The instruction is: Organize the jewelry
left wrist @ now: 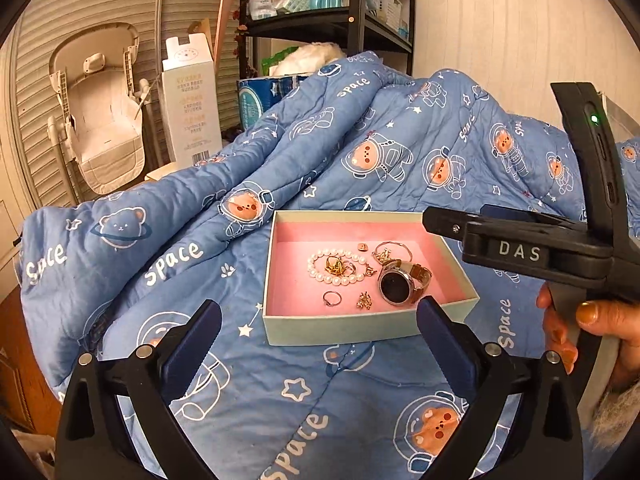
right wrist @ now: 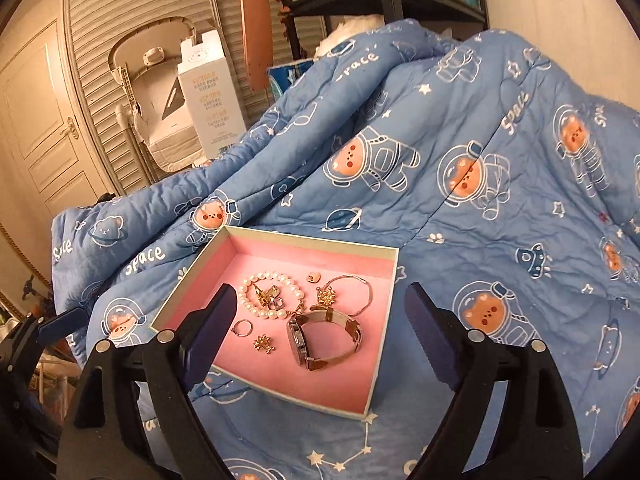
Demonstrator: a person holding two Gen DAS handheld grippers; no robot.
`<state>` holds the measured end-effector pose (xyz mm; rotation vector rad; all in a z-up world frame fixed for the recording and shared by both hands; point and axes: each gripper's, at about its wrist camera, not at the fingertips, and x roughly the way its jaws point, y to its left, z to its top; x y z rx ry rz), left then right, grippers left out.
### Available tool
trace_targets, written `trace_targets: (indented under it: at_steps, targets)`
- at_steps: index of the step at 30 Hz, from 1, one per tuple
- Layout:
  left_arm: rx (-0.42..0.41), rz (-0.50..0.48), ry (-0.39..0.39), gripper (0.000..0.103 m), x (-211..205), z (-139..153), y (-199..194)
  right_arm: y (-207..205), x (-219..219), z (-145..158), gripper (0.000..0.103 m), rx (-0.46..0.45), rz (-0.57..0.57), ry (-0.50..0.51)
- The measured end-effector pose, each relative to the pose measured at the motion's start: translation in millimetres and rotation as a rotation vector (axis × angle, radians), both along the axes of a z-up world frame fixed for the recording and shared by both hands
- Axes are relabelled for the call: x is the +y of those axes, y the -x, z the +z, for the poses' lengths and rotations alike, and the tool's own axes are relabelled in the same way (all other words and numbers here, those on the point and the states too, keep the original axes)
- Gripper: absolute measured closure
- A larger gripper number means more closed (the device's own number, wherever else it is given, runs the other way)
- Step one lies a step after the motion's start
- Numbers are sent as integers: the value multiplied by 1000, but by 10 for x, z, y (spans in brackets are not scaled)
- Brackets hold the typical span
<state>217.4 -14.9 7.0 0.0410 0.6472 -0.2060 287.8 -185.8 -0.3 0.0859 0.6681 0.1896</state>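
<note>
A shallow box (left wrist: 344, 330) with pink lining lies on the blue quilt. It holds a pearl bracelet (left wrist: 316, 274) around gold pieces, a wristwatch (left wrist: 396, 286), a thin ring (left wrist: 332, 299), a small gold charm (left wrist: 365, 301) and a bangle (left wrist: 394, 249). My left gripper (left wrist: 319, 306) is open just short of the box's near wall, nothing between its pads. My right gripper (right wrist: 321, 291) is open too, hovering above the box (right wrist: 276, 394) with the watch (right wrist: 320, 336) and pearls (right wrist: 256, 308) below it, untouched. In the left wrist view its black body (left wrist: 532, 252) shows at right, held by a hand (left wrist: 600, 320).
The blue space-bear quilt (left wrist: 280, 380) is bunched into a high ridge behind the box. Past the bed's left end stand a white carton (left wrist: 192, 108), a beige baby seat (left wrist: 100, 112) and a black shelf unit (left wrist: 352, 24). A panelled door (right wrist: 44, 128) is at far left.
</note>
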Motion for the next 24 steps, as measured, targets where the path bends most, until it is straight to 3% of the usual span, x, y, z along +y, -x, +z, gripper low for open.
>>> trace_targets:
  at_steps: [4,6,17,24]
  targets:
    - [-57,19,22,7,52,50,312,424,-16,79,16,-62,-20,15]
    - [-75,30,30,7,88,67,476,647,-36,109,11,-81,-33,9]
    - [-90,141,163,7,318,47,1279,1705,-18,156,6,-148,-64,55]
    - [-96,157,176,7,320,15,1627,2132,9,128,6,-169,-82,78]
